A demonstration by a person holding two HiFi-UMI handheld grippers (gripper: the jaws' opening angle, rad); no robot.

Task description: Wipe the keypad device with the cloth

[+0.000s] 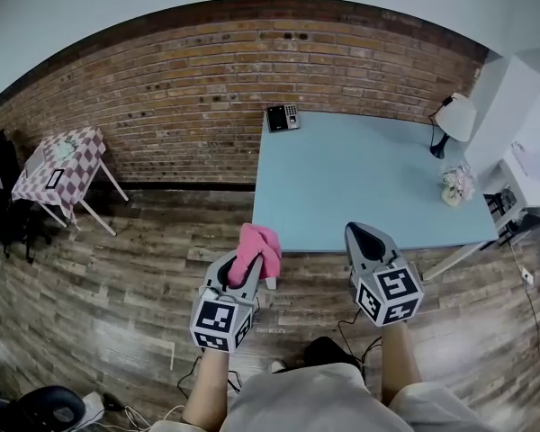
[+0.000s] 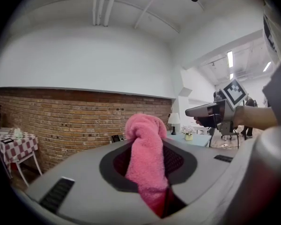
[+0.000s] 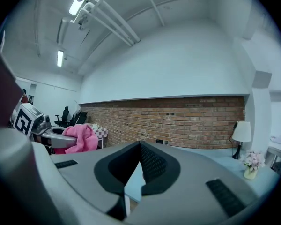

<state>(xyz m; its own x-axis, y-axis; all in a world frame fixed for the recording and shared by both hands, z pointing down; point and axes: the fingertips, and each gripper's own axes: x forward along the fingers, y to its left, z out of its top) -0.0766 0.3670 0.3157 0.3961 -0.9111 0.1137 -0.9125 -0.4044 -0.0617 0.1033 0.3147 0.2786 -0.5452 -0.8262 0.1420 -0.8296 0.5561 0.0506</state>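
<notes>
Left gripper (image 1: 243, 268) clamps pink cloth (image 1: 259, 248) — keypad device (image 1: 283, 117) far ahead; right gripper (image 1: 361, 234) closed, empty

- The keypad device (image 1: 283, 117), at the far left corner of the blue table (image 1: 360, 187), was too small for its keys to be read.
- The lower end of the cloth (image 1: 259, 248), at the table's near edge, was hidden between the jaws of the left gripper (image 1: 249, 274).
- The white unit (image 1: 531, 97) right of the table was cut off by the picture's edge.
- The things on the chequered table (image 1: 83, 149), left of the blue table, were too small to tell.
</notes>
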